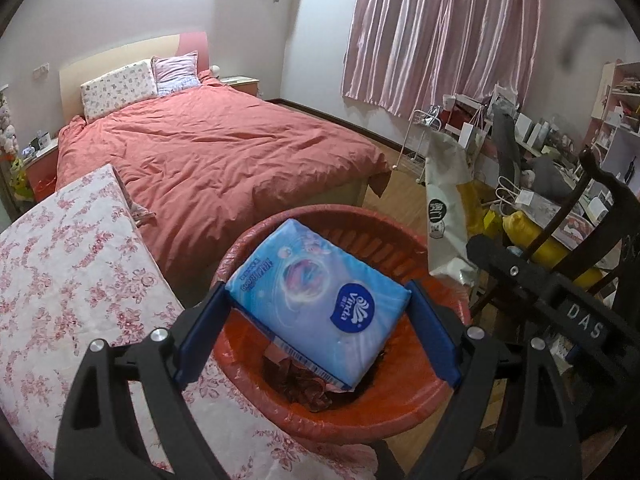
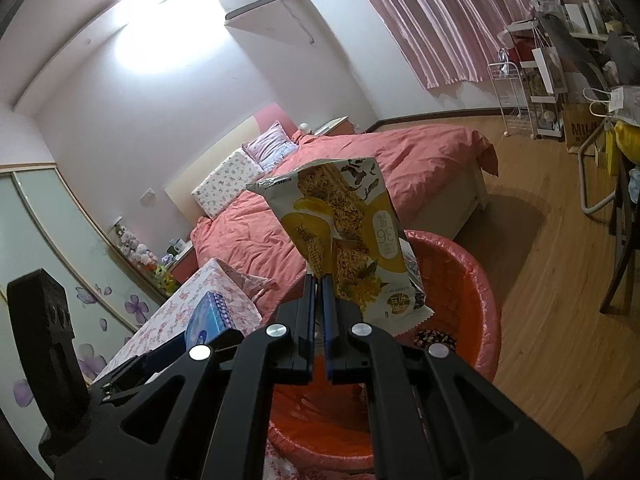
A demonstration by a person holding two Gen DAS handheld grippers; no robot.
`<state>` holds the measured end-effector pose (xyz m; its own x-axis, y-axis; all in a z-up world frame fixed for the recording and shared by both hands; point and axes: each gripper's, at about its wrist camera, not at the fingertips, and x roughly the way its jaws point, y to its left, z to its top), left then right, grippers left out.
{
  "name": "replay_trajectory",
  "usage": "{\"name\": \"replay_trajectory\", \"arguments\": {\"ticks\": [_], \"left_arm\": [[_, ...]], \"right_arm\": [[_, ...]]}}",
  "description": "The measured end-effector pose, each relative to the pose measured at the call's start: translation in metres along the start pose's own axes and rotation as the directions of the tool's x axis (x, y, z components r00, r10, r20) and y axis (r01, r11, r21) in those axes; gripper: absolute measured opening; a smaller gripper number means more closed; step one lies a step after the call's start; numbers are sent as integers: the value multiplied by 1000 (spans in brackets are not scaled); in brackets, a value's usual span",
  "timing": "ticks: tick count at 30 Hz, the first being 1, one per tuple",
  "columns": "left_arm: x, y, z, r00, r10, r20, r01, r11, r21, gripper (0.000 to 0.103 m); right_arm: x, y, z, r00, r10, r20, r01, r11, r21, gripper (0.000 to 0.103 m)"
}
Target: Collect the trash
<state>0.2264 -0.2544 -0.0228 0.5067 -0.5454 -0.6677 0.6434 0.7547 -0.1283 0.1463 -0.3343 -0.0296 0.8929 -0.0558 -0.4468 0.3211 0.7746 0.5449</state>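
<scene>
The blue plastic tissue pack (image 1: 320, 304) between the left tool's (image 1: 316, 328) fingers hides most of the dark crumpled scraps (image 1: 308, 380) beneath it. The red plastic-lined round bin (image 2: 464, 280) below the right tool (image 2: 318, 300) is partly covered by the yellow snack wrapper (image 2: 344, 232). Print on both packages is too small to read.

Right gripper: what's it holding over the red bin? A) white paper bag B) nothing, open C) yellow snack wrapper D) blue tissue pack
C: the right gripper is pinched shut on the yellow snack wrapper above the red bin; the blue tissue pack sits in the left gripper.
</scene>
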Motion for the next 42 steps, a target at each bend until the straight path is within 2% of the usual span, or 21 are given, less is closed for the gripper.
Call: {"name": "replay_trajectory", "arguments": {"ticks": [7,10,12,21,25,27,28,30,33,35,38,41,42], "left_arm": [[15,1,-4,999,5,-33,-4,1000,11,86],[20,2,-5,999,9,-46,-8,1000,12,87],[22,4,-6,998,12,-55,-12,1000,9,87],[24,10,-7,998,9,-59,-9,1000,-1,91],[13,12,-9,999,22,-46,-23,1000,-10,91],[1,16,-11,999,36,-30,-36,999,-14,91],[-5,17,-12,999,43,-22,-44,999,-15,91],[-25,23,-15,998,66,4,-66,998,-20,92],[-58,34,-22,993,109,50,-107,994,-36,95],[-85,44,-30,986,145,84,-140,988,-58,97],[-119,53,-42,973,198,118,-189,978,-87,99],[-154,62,-60,954,263,143,-246,961,-123,99],[-166,65,-67,945,291,149,-271,953,-137,99]], "right_arm": [[7,-10,3,999,17,-31,-16,1000,26,7],[8,-13,3,999,19,-41,-17,999,40,15],[7,-15,3,999,19,-39,-17,999,52,29],[2,-14,2,1000,-6,-22,8,998,60,40],[-6,-5,2,999,-42,7,42,999,6,52],[-14,3,1,998,-59,34,60,998,-32,63],[-20,10,0,996,-68,53,71,996,-56,66],[-27,16,-1,993,-81,81,88,993,-84,82],[-37,25,-4,988,-103,119,117,986,-118,97],[-46,35,-7,980,-130,151,153,976,-152,101],[-61,54,-15,962,-183,204,228,947,-226,101],[-80,75,-31,930,-240,279,323,894,-309,101],[-84,77,-34,925,-245,290,335,887,-317,101]]}}
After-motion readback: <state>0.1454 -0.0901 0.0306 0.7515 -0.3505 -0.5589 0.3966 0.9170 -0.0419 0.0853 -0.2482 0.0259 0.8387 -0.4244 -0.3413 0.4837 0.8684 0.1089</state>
